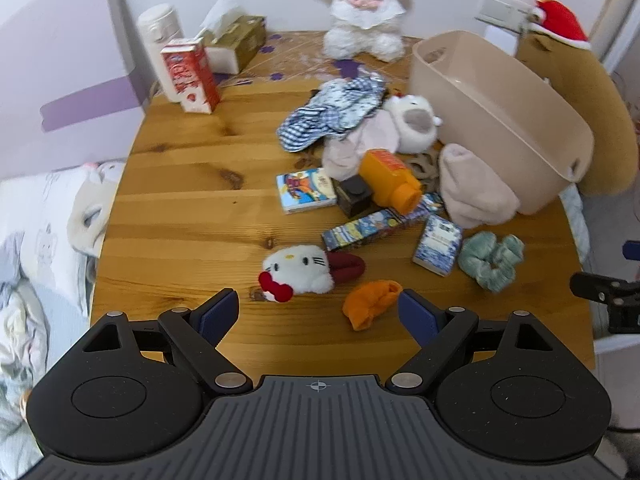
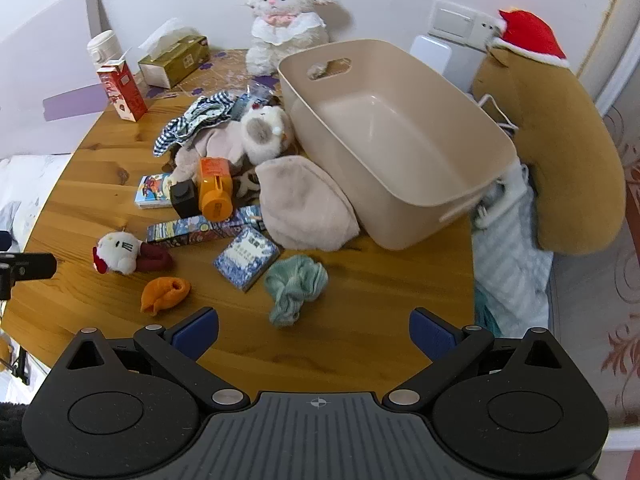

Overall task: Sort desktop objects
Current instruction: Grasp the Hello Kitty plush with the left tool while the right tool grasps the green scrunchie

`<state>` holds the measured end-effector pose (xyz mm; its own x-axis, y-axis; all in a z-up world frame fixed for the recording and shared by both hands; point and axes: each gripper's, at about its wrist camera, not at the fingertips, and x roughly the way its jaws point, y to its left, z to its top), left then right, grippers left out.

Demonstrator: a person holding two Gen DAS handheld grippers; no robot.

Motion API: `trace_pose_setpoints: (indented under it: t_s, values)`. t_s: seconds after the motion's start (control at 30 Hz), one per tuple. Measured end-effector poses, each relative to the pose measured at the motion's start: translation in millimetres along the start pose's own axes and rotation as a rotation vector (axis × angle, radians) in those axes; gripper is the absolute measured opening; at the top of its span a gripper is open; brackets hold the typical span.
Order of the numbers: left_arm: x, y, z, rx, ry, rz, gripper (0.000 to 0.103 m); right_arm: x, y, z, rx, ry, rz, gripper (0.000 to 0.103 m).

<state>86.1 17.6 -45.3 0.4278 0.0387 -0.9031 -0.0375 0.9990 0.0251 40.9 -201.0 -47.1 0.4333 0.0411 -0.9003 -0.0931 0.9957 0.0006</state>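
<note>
A beige plastic bin [image 2: 404, 136] stands empty at the right of the round wooden table [image 2: 360, 320]; it also shows in the left wrist view [image 1: 500, 120]. Left of it lies a clutter: a Hello Kitty plush [image 1: 298, 272], an orange cloth [image 1: 370, 304], a teal scrunchie [image 2: 294, 284], a blue patterned box [image 2: 246, 258], an orange bottle [image 2: 214, 188], a beige towel [image 2: 304, 204]. My left gripper [image 1: 318, 314] is open and empty, just short of the plush and orange cloth. My right gripper [image 2: 314, 334] is open and empty, just short of the scrunchie.
At the back stand a white lamb plush [image 2: 284, 20], a tissue box [image 2: 174, 60], a red carton [image 2: 122, 90] and a white bottle [image 2: 104, 46]. A brown plush with a red hat [image 2: 552, 140] leans right of the bin. Bedding lies left of the table [image 1: 48, 240].
</note>
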Motion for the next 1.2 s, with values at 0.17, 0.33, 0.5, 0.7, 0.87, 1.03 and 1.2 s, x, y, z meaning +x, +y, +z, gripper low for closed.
trace_pose_setpoints:
  t_s: [0.17, 0.33, 0.5, 0.7, 0.87, 1.03, 1.2]
  values:
    - [13.8, 3.9, 4.5, -0.030, 0.007, -0.002, 0.088, 12.7, -3.1, 7.4, -0.069, -0.031, 0.028, 0.103]
    - [35.4, 10.0, 10.4, -0.051, 0.026, 0.006, 0.088, 29.6, -6.6, 15.3, -0.110, -0.046, 0.055, 0.103]
    - [55.4, 19.2, 18.8, -0.096, 0.033, -0.003, 0.088, 54.0, -14.1, 19.0, -0.082, -0.018, 0.109, 0.103]
    - [83.7, 17.7, 28.0, -0.055, 0.061, -0.008, 0.088, 80.5, -13.9, 18.1, -0.107, -0.040, 0.104, 0.103]
    - [113.1, 21.1, 34.8, -0.040, 0.086, -0.022, 0.088, 101.7, -5.9, 18.6, -0.166, -0.036, 0.089, 0.102]
    - [137.9, 27.4, 38.9, -0.036, 0.146, -0.071, 0.088, 120.5, -1.0, 18.7, -0.183, 0.004, 0.061, 0.091]
    - [152.3, 33.0, 39.7, -0.009, 0.185, -0.072, 0.088, 135.6, -5.4, 17.9, -0.134, 0.060, 0.055, 0.086]
